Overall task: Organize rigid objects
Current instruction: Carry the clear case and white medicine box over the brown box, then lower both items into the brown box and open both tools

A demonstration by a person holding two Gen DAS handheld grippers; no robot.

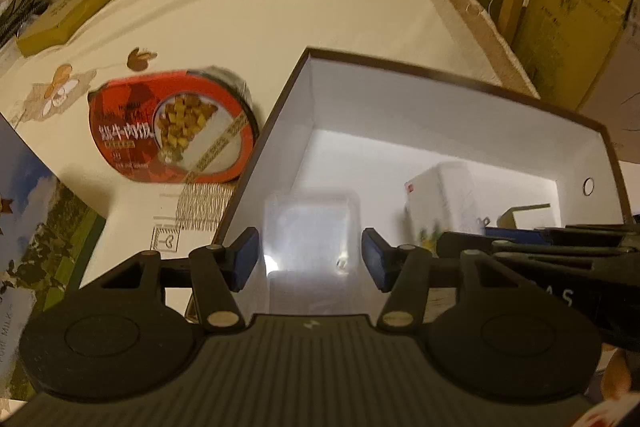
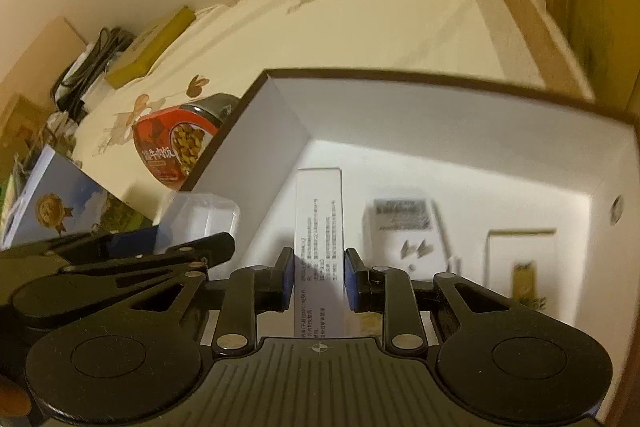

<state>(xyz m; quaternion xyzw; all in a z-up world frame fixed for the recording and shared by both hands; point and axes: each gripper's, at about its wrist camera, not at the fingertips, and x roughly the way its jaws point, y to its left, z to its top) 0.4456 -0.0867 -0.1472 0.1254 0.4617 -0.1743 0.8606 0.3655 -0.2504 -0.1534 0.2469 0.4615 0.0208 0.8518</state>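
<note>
Clear, rigid plastic, a small lidded rectangular case point(image 1: 310, 227) sits between the blue pads of the left gripper point(image 1: 310, 259), which clasp its two long sides above the near-left corner of the white-lined, dark-rimmed cardboard storage box point(image 1: 440, 107). It looks light and stiff but smooth, so a slip seems the likeliest trouble; flat side walls give the surest hold. To its right, the right gripper point(image 2: 319, 277) is clamped on a tall white printed carton point(image 2: 319, 227), also probably light, its thin walls liable to dent under pressure. Ahead of that claw, inside the box, lie a white plug adapter point(image 2: 404, 231) and a white card with gold mark point(image 2: 524, 263). Left of both claws, outside the box, rests a red oval instant-meal tub point(image 1: 172, 127) on a cream printed tablecloth point(image 1: 320, 19).
</note>
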